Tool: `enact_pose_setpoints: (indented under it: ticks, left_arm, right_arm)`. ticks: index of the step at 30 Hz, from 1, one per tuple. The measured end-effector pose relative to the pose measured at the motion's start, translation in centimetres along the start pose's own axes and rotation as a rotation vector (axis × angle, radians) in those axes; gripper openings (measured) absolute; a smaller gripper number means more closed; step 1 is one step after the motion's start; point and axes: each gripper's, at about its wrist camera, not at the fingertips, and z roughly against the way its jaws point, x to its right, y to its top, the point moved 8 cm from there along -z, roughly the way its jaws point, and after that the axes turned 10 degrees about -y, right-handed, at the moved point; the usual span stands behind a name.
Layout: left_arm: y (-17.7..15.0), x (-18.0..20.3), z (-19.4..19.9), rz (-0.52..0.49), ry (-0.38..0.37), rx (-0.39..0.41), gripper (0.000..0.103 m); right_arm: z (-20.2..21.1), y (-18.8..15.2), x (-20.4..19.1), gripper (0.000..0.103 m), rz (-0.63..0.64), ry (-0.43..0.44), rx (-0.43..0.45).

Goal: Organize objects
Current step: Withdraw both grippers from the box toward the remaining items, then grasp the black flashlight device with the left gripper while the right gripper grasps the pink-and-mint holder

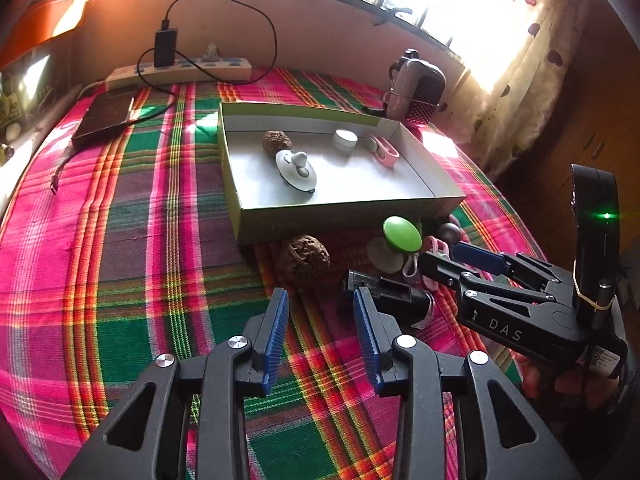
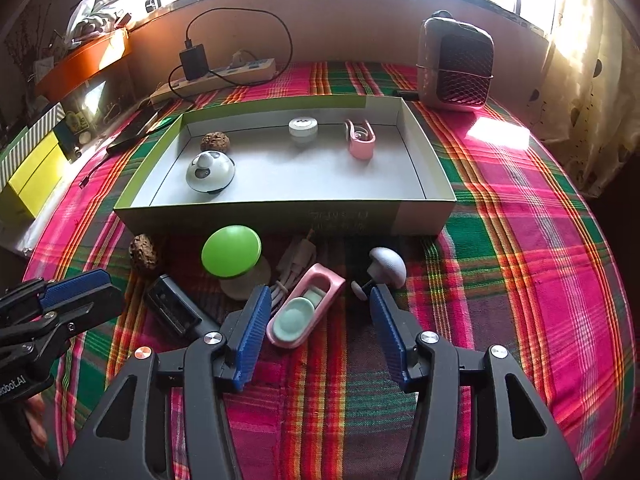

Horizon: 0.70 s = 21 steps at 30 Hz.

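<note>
My claws (image 2: 316, 332) are matt black plastic with ribbed blue rubbery pads (image 2: 252, 332) and bright metal pins. Under them lies a woven plaid cloth (image 2: 520, 240), coarse in its threads. The box (image 2: 280, 216) looks like smooth cardboard, matt grey inside. The green cap (image 2: 230, 250) is glossy plastic; the pink case (image 2: 308, 304) is smooth plastic with a soft sheen. The brown nut (image 2: 143, 255) is rough and pitted.

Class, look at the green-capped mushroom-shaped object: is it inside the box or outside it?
Outside. The green-capped mushroom stands on the plaid cloth in front of the box, near its front wall.
</note>
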Motion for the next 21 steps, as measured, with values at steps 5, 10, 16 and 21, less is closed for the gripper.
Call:
enact_pose_setpoints:
  ticks: [5, 10, 16, 21]
  left_arm:
    - [0.2, 0.9, -0.7, -0.017, -0.025, -0.013, 0.032]
    - [0.2, 1.4, -1.8, -0.027, -0.026, -0.04, 0.032]
    - [0.3, 1.9, -2.2, -0.021, -0.047, -0.044, 0.032]
    - [-0.1, 3.0, -2.7, -0.041, -0.069, -0.063, 0.032]
  right_arm:
    - [-0.2, -0.7, 1.3, 0.053, 0.01, -0.046, -0.008]
    - [-0.3, -1.1, 2.2, 0.053, 0.012, -0.045, -0.001]
    - [-0.2, -1.1, 1.6, 0.037, 0.037, -0.005, 0.012]
    - [0.2, -1.3, 1.7, 0.023, 0.053, 0.02, 0.02]
